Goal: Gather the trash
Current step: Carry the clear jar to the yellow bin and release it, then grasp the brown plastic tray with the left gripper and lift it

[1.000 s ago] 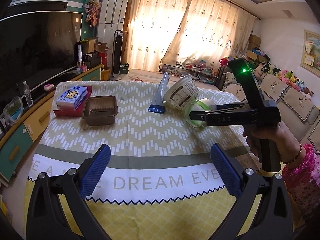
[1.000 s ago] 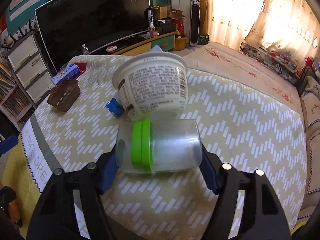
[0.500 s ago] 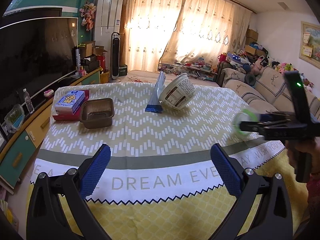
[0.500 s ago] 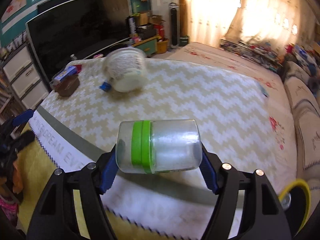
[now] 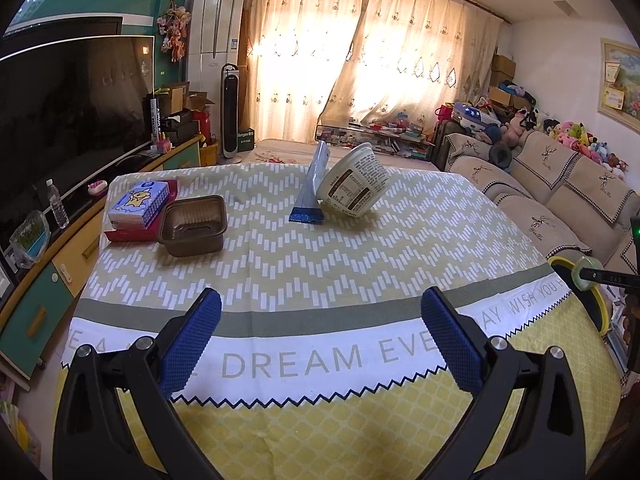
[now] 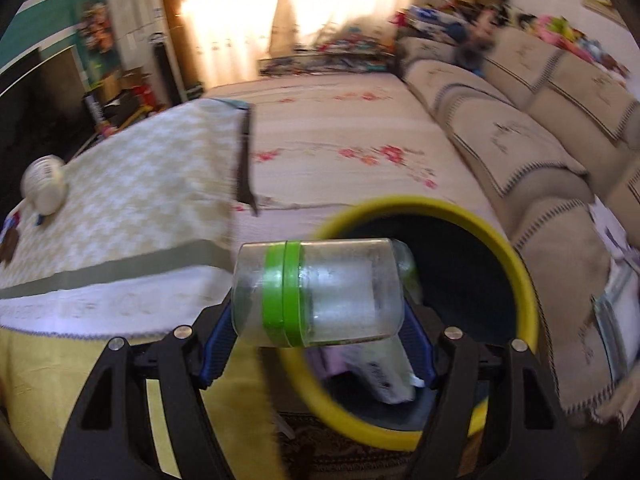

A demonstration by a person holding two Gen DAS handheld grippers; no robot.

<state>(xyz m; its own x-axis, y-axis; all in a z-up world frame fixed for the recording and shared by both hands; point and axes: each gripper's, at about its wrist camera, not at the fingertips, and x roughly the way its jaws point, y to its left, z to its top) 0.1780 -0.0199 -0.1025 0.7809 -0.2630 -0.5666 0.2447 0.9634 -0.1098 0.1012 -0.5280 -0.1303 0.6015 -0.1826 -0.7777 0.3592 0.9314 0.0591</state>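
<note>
My right gripper (image 6: pixel 318 312) is shut on a clear plastic jar (image 6: pixel 320 292) with a green band, held sideways at the rim of a yellow-rimmed trash bin (image 6: pixel 520 276) beside the table. Paper and wrappers lie inside the bin. In the left wrist view the jar (image 5: pixel 585 275) shows at the far right edge over the bin (image 5: pixel 598 304). My left gripper (image 5: pixel 320 340) hangs open over the table's front edge, with nothing between its blue pads. On the tablecloth (image 5: pixel 280 264) lie a tipped white paper cup (image 5: pixel 354 186), a blue wrapper (image 5: pixel 312 190) and a brown plastic tray (image 5: pixel 194 230).
A tissue pack (image 5: pixel 138 202) lies on a red box at the table's left. A TV cabinet (image 5: pixel 44 272) runs along the left side and a beige sofa (image 5: pixel 560 200) along the right. A floral bed cover (image 6: pixel 340 136) lies beyond the table.
My right gripper carried the jar from beside the white cup, off the table's right side to the yellow bin. The left gripper stayed in place and open.
</note>
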